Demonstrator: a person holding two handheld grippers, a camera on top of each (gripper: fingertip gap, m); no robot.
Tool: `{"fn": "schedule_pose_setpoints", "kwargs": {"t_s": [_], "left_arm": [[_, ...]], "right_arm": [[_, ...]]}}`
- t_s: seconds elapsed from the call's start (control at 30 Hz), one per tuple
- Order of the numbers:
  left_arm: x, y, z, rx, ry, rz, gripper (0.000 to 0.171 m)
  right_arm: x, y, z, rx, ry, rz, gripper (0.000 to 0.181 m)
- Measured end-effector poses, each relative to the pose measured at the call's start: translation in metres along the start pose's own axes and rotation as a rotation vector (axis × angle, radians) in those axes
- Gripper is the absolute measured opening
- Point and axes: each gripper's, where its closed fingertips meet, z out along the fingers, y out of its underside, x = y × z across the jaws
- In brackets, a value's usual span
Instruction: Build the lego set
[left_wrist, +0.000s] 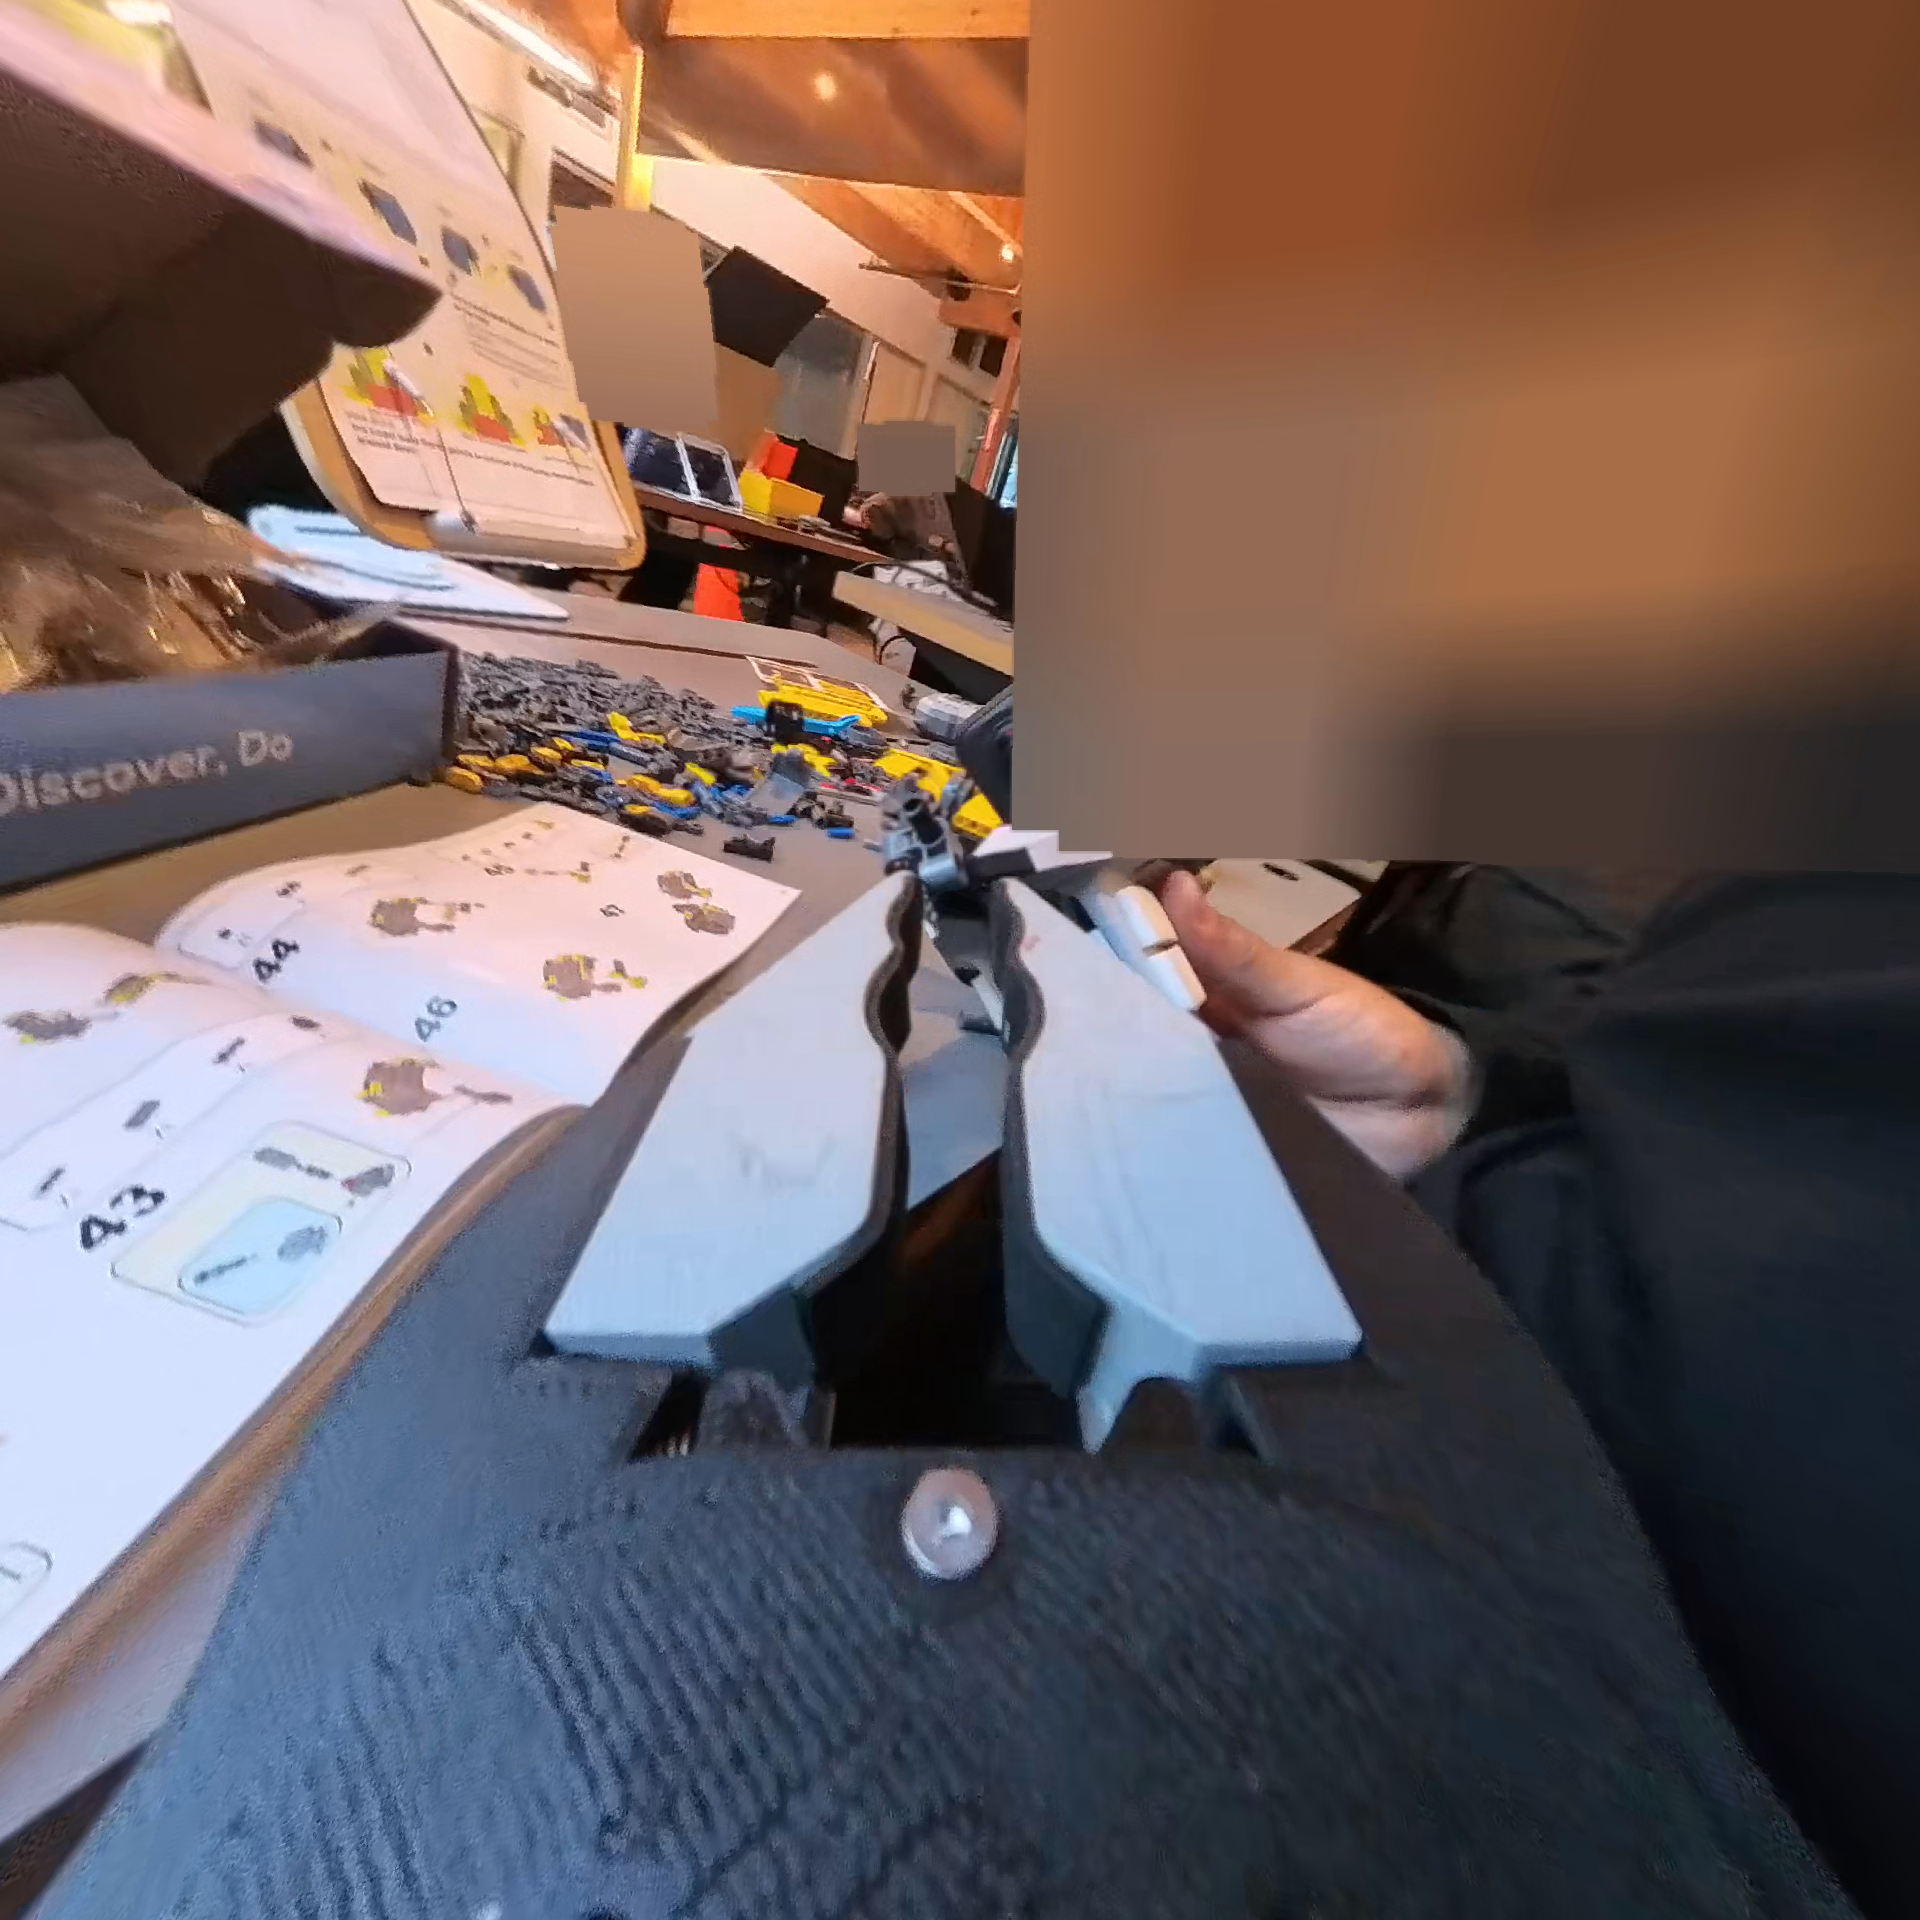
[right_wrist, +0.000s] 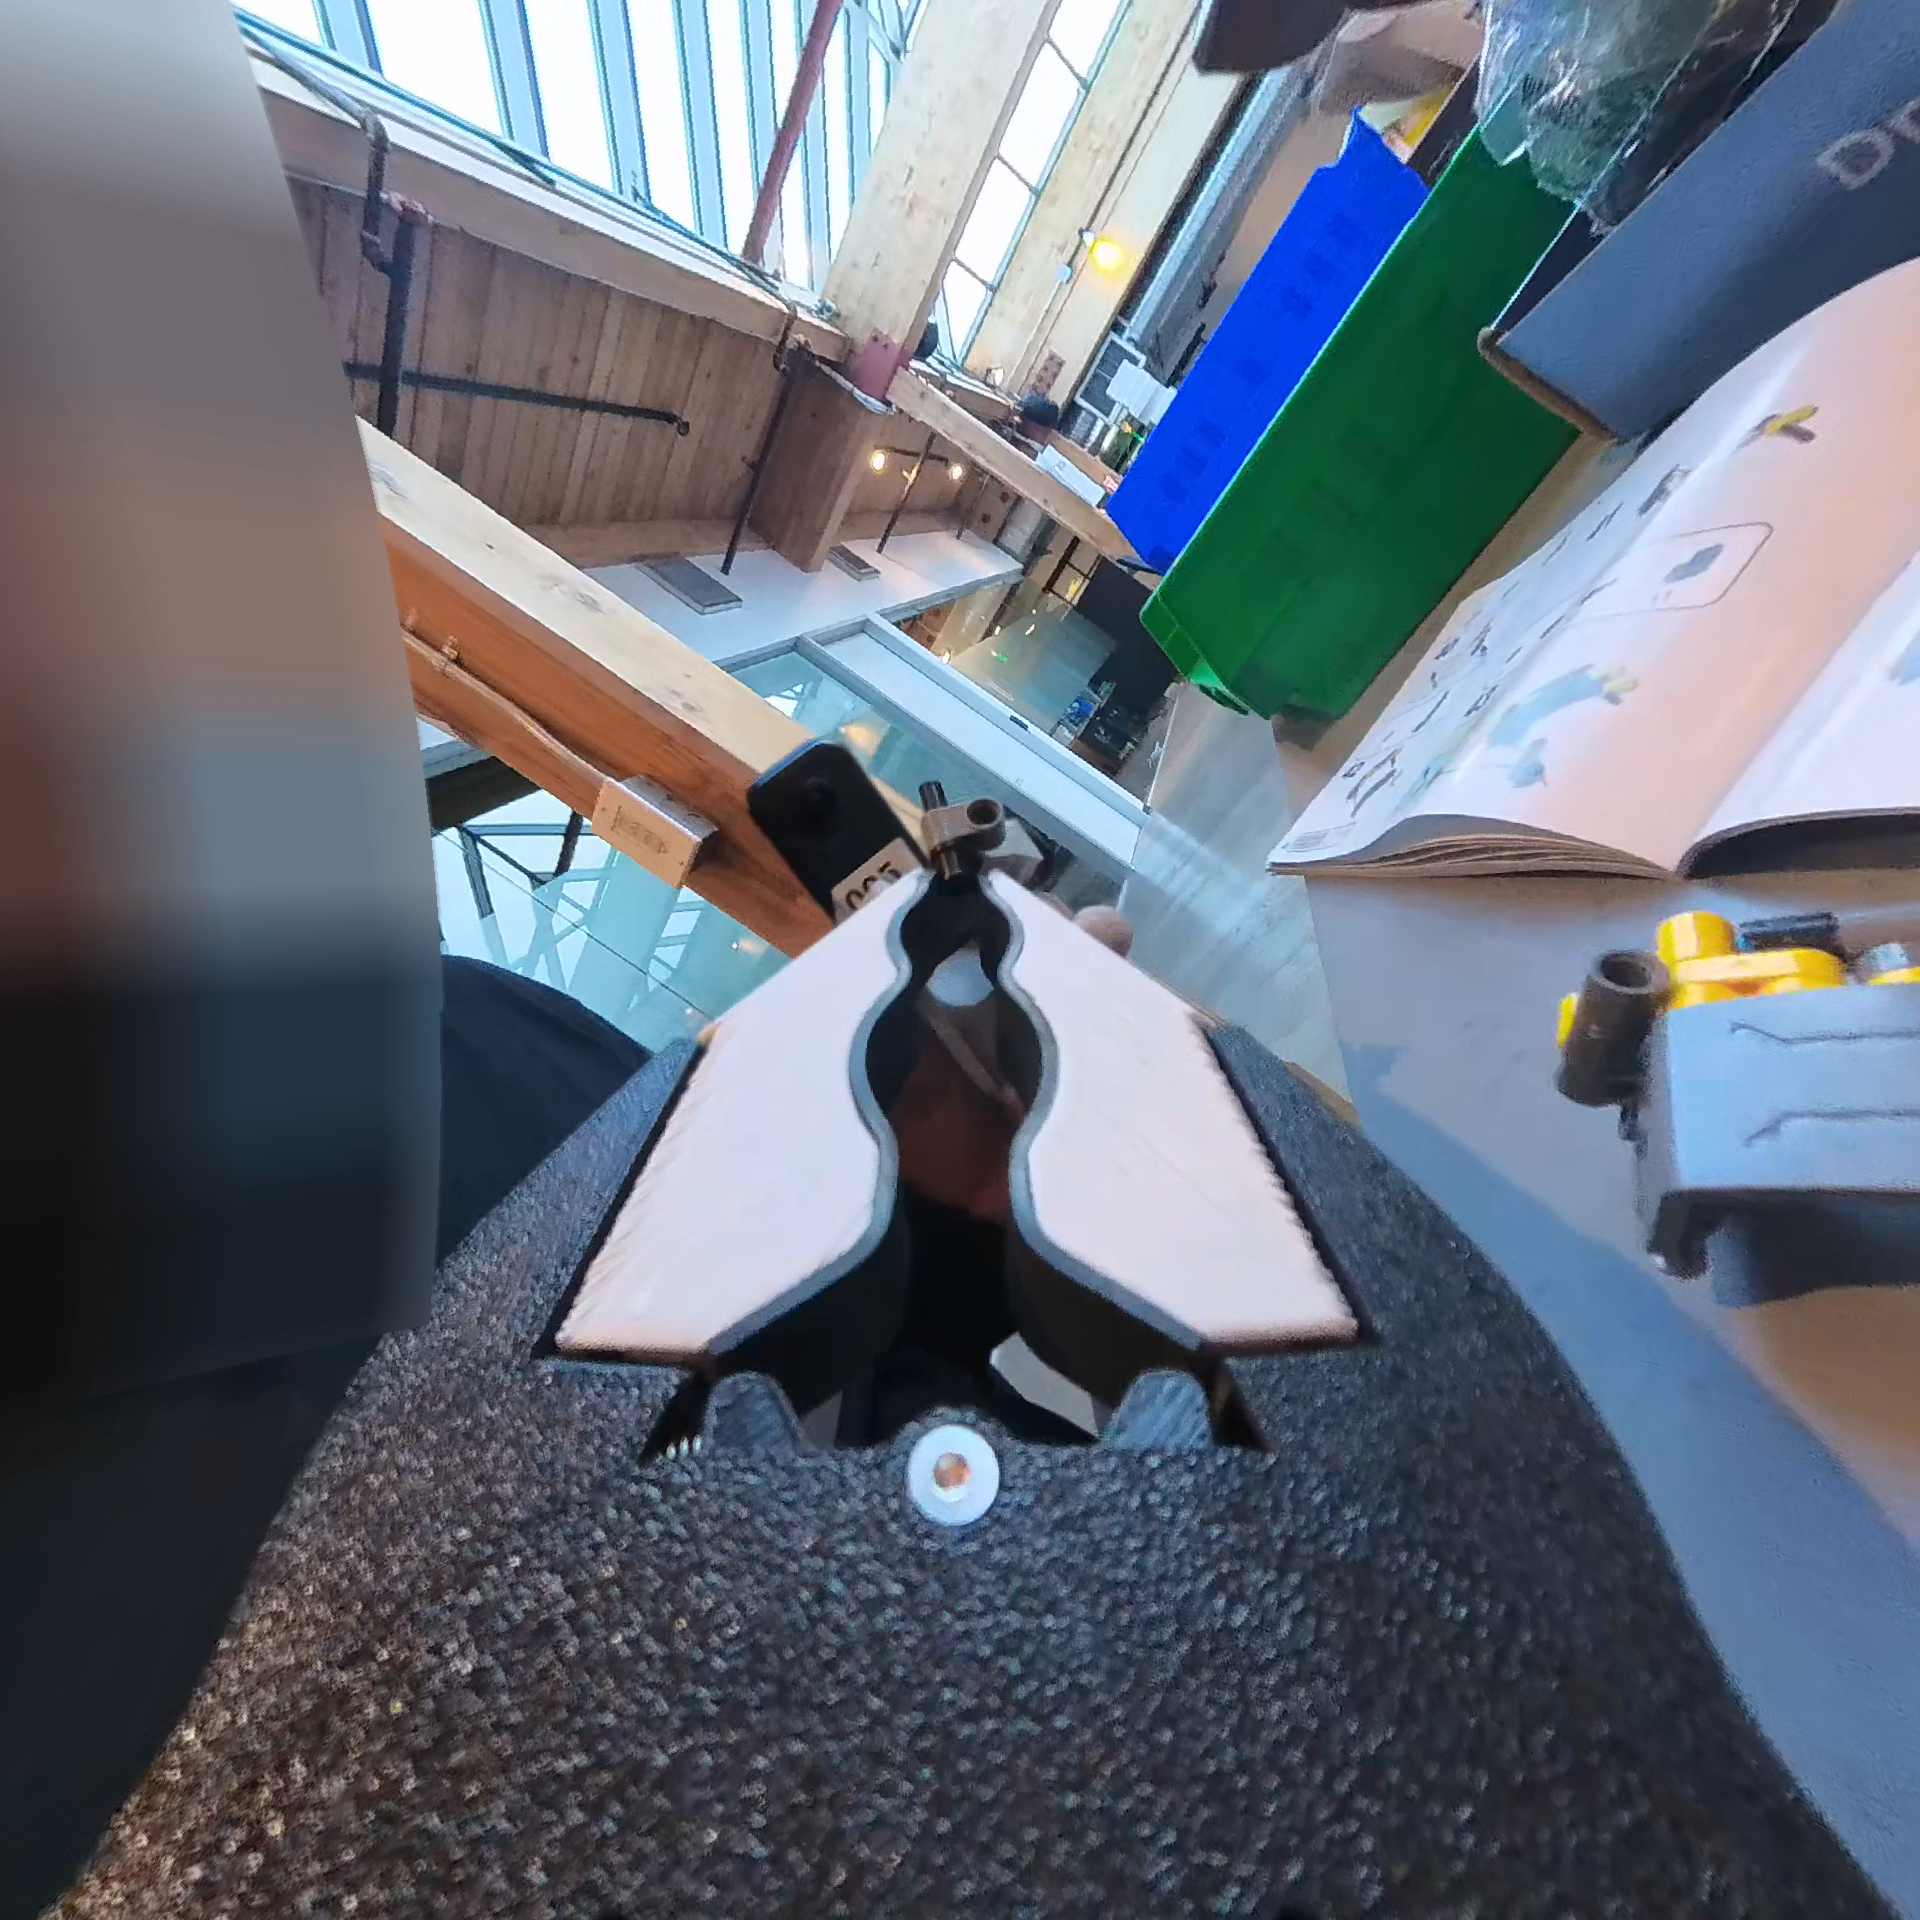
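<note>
My left gripper (left_wrist: 951, 888) has grey fingers and is shut on a small grey toy-brick assembly (left_wrist: 920, 847) with yellow parts, held above the table edge. The white fingers (left_wrist: 1138, 930) of the other gripper, held by a hand (left_wrist: 1320, 1039), sit just right of its tips. My right gripper (right_wrist: 956, 883) is shut on a small tan connector with a black pin (right_wrist: 961, 826), held up in the air. At the right of this view, a blurred grey body carries yellow and dark toy parts (right_wrist: 1704, 977); it looks like the left gripper's end.
An open instruction booklet (left_wrist: 416, 1039) lies on the table; it also shows in the right wrist view (right_wrist: 1621, 707). Behind it are a pile of loose toy parts (left_wrist: 665, 748), a dark grey box (left_wrist: 208, 769) and a propped instruction board (left_wrist: 468, 395). A green bin (right_wrist: 1361, 499) and a blue bin (right_wrist: 1268, 343) stand beyond. My two grippers' fingertips are within a few centimetres of each other.
</note>
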Motion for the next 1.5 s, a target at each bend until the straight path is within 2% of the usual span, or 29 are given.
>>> {"fn": "schedule_pose_setpoints", "kwargs": {"t_s": [0.17,0.47,0.73,0.97,1.03,1.13,1.2,1.27,1.5], "left_arm": [[-0.007,0.001,-0.010,0.036,0.056,-0.131,0.007],[-0.002,0.004,-0.011,0.029,0.118,-0.170,0.011],[-0.002,0.006,-0.013,0.019,0.129,-0.185,0.006],[-0.006,0.012,-0.011,-0.011,0.112,-0.213,0.006],[-0.009,0.013,-0.013,-0.049,0.084,-0.110,0.009],[-0.016,0.011,-0.021,-0.107,-0.005,0.141,0.019],[-0.010,0.012,-0.024,-0.136,-0.002,0.273,0.023],[-0.001,0.016,-0.025,-0.164,0.010,0.387,0.022],[-0.003,0.038,-0.020,-0.297,-0.103,0.710,0.015]], "right_arm": [[0.005,0.011,0.010,-0.051,0.018,-0.018,0.006],[0.007,0.019,0.010,-0.106,0.072,-0.108,0.005],[0.007,0.021,0.010,-0.145,0.107,-0.189,0.005],[0.013,0.022,0.005,-0.141,0.140,-0.111,0.005],[0.014,0.023,0.005,-0.144,0.151,-0.050,0.005],[0.019,0.031,0.004,-0.187,0.181,0.056,0.005],[0.020,0.033,0.001,-0.185,0.183,0.118,0.005],[0.021,0.032,-0.001,-0.175,0.181,0.165,0.005],[0.020,0.042,0.002,-0.218,0.175,0.235,0.005]]}}
